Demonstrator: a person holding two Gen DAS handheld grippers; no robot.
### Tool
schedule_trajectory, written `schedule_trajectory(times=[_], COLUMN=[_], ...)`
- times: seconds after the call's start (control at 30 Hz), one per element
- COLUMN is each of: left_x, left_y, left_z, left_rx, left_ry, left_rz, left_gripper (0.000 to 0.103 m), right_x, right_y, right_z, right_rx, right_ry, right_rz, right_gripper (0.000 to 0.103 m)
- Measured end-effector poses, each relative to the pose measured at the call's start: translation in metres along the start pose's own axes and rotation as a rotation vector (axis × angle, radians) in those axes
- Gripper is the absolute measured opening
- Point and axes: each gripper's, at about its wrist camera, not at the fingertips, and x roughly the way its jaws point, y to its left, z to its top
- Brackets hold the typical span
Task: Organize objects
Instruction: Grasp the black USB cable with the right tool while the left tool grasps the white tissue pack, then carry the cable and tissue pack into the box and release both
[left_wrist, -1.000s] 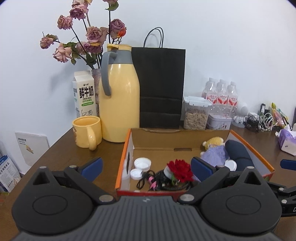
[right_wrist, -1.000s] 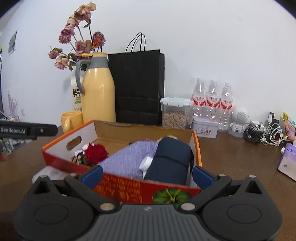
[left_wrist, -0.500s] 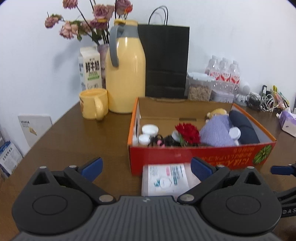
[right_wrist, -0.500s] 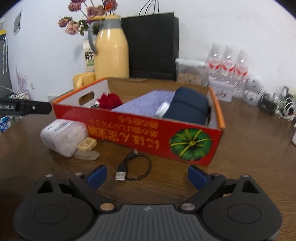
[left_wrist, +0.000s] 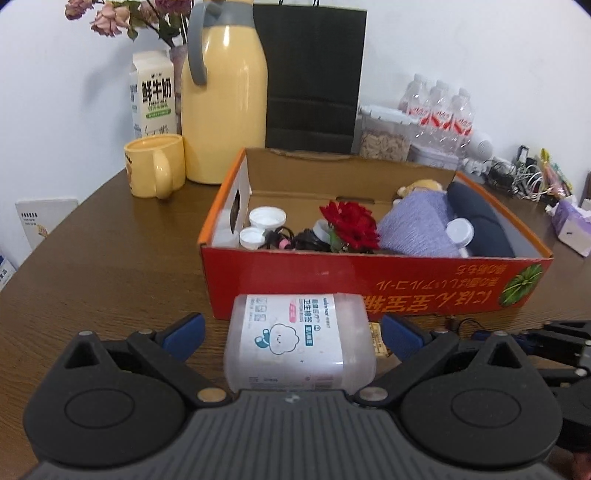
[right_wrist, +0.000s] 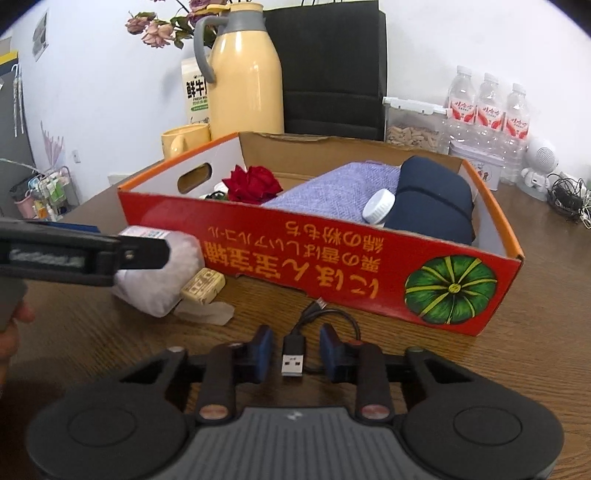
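Note:
A red cardboard box (left_wrist: 376, 284) (right_wrist: 332, 254) sits on the brown table. It holds a red rose (left_wrist: 351, 223), white caps, purple cloth (left_wrist: 417, 229) and a dark blue pouch (right_wrist: 432, 199). A clear tub of cotton swabs (left_wrist: 299, 339) (right_wrist: 159, 273) lies in front of the box. My left gripper (left_wrist: 291, 332) is open, with a finger on each side of the tub. A black USB cable (right_wrist: 295, 354) lies by the box. My right gripper (right_wrist: 295, 350) has narrowed around its plug, with small gaps on both sides.
A small yellow packet (right_wrist: 203, 286) and a clear wrapper (right_wrist: 207, 312) lie beside the tub. Behind the box stand a yellow thermos (left_wrist: 225, 92), yellow mug (left_wrist: 155, 166), milk carton (left_wrist: 153, 99), black bag (left_wrist: 314, 77), food jar and water bottles (right_wrist: 487, 110).
Both grippers pulled back from over the box and came down to the table in front of it. The left now straddles the swab tub. The right narrowed around the USB plug.

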Motion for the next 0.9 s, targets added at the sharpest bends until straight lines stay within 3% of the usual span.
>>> schedule_trajectory(times=[0.07,0.17,0.23,0.3,0.63,0.9], left_x=[0.008,0.016,0.019,0.018,-0.008,-0.047], left_y=[-0.002,-0.001,0.002,0.006,0.014,0.02], left_z=[-0.001,-0.005,-0.008,-0.009,-0.014,-0.001], left_rx=[-0.003,-0.011,-0.029,-0.05,-0.066,-0.051], left_ry=[0.016,0.035,0.041,0.039,-0.017,-0.129], left_rz=[0.012,0.019,0.014,-0.005,-0.055,-0.07], left_gripper=[0.103,0.103,0.102,0.083,0.083,0.083], right_x=[0.0,0.0,-0.001,-0.002,-0.022,-0.057], right_y=[0.001,0.004,0.006,0.006,0.004,0.004], right_z=[-0.001,-0.003,-0.004,-0.005,-0.011,-0.003], right_rx=[-0.008,-0.026,-0.039,-0.039,-0.019,-0.04], right_ry=[-0.005,-0.013,-0.017,-0.025,-0.078,-0.177], right_rz=[-0.002,0.011,0.015,0.017,0.038,0.052], right_gripper=[0.024,0.013,0.012,0.012,0.012,0.012])
